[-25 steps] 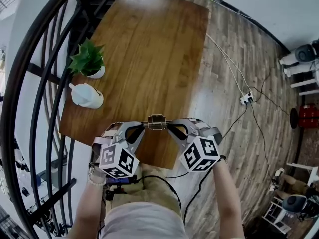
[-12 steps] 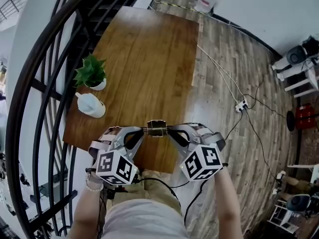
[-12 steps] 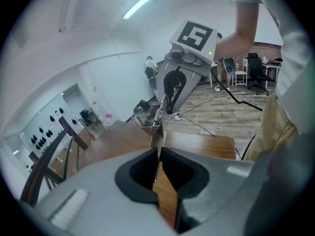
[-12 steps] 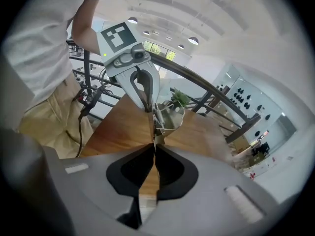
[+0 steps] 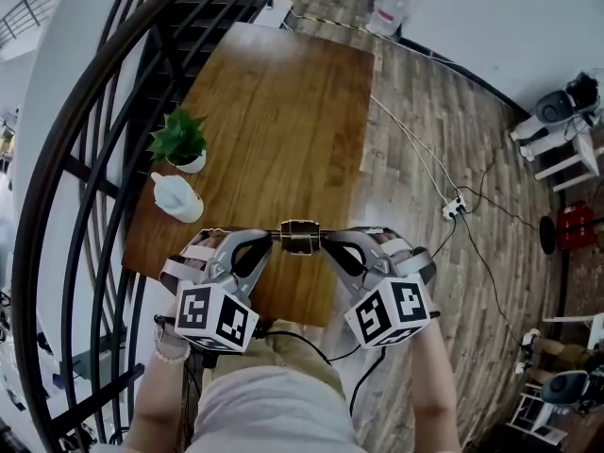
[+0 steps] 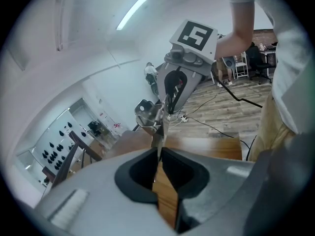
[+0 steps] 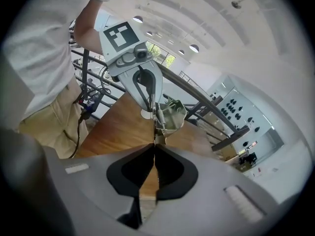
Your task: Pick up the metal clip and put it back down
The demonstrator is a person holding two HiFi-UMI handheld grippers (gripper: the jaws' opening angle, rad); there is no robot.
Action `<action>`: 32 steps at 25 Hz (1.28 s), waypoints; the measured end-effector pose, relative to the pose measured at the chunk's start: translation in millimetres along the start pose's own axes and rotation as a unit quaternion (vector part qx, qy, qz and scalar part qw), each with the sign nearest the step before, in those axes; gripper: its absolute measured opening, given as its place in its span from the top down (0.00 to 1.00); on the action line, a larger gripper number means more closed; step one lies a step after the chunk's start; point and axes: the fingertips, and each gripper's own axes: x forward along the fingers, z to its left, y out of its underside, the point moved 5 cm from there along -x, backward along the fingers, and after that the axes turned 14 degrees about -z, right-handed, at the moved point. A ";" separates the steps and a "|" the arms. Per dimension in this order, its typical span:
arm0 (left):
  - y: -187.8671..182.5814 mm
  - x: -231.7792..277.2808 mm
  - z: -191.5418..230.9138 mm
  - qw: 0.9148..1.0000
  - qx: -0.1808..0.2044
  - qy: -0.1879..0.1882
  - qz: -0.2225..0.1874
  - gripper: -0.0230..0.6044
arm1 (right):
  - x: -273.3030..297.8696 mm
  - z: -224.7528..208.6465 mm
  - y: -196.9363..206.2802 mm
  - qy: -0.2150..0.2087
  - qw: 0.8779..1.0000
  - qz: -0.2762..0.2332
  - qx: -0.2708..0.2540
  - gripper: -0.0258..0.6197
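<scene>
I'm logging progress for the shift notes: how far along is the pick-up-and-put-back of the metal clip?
Done: the metal clip is off the wooden table, in the air above its near end. In hand: the left gripper and right gripper each pinch one side of it; the right's jaws have just closed slightly further on it. Still to do: lowering it onto the table and letting go.

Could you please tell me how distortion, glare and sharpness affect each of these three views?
Head view: fisheye bends the railing into arcs, light glares off the floor, the clip is sharp. Left gripper view: dark vignette corners, a bright ceiling light, clip clear. Right gripper view: same vignette and bending, clip crisp.
</scene>
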 end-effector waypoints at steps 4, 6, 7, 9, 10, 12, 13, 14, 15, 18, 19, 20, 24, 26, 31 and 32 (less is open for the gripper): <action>-7.7 -3.7 3.5 1.000 0.011 -0.007 -0.007 0.90 | -7.6 -3.3 -8.4 0.013 1.000 0.005 -0.010 0.91; -9.2 -3.7 4.0 1.000 0.013 -0.009 -0.009 0.90 | -9.8 -4.2 -9.4 0.018 1.000 0.007 -0.014 0.91; -9.9 -3.3 4.4 1.000 0.014 -0.010 -0.010 0.90 | -10.4 -4.6 -9.3 0.019 1.000 0.008 -0.015 0.91; -11.4 -2.3 4.9 1.000 0.015 -0.010 -0.012 0.90 | -11.5 -5.0 -8.3 0.020 1.000 0.009 -0.017 0.91; -12.1 -2.0 4.9 1.000 0.016 -0.010 -0.012 0.90 | -12.1 -5.0 -7.9 0.021 1.000 0.009 -0.017 0.91; -13.2 -1.7 4.8 1.000 0.018 -0.009 -0.012 0.90 | -12.9 -5.0 -7.3 0.020 1.000 0.009 -0.016 0.91; -13.4 -1.5 4.6 1.000 0.020 -0.008 -0.011 0.90 | -13.0 -4.7 -6.9 0.020 1.000 0.009 -0.016 0.91; -13.2 -1.5 4.2 1.000 0.021 -0.007 -0.011 0.90 | -12.9 -4.1 -6.5 0.020 1.000 0.009 -0.017 0.91; -12.9 -1.5 3.7 1.000 0.021 -0.007 -0.010 0.90 | -12.5 -3.2 -6.0 0.019 1.000 0.009 -0.018 0.91; -11.7 -2.3 2.5 1.000 0.020 -0.005 -0.009 0.90 | -11.5 -1.3 -6.4 0.018 1.000 0.010 -0.017 0.91; -11.5 -2.3 2.2 1.000 0.018 -0.005 -0.009 0.90 | -11.6 -1.2 -7.0 0.018 1.000 0.011 -0.015 0.91; -11.2 -2.1 2.0 1.000 0.016 -0.003 -0.009 0.90 | -11.6 -1.1 -7.2 0.017 1.000 0.011 -0.014 0.91; -9.1 -0.3 0.6 1.000 0.010 -0.001 -0.006 0.89 | -9.4 1.0 -4.6 0.014 1.000 0.012 -0.014 0.91; -5.5 0.5 -0.2 1.000 0.008 0.000 -0.004 0.90 | -6.0 2.5 -2.7 0.011 1.000 0.012 -0.014 0.91; 6.2 5.3 -4.7 1.000 0.000 0.010 0.006 0.90 | 5.3 8.1 5.1 -0.004 1.000 0.017 -0.014 0.91; 8.5 6.6 -5.8 1.000 -0.001 0.012 0.008 0.90 | 7.5 9.3 7.1 -0.007 1.000 0.018 -0.013 0.91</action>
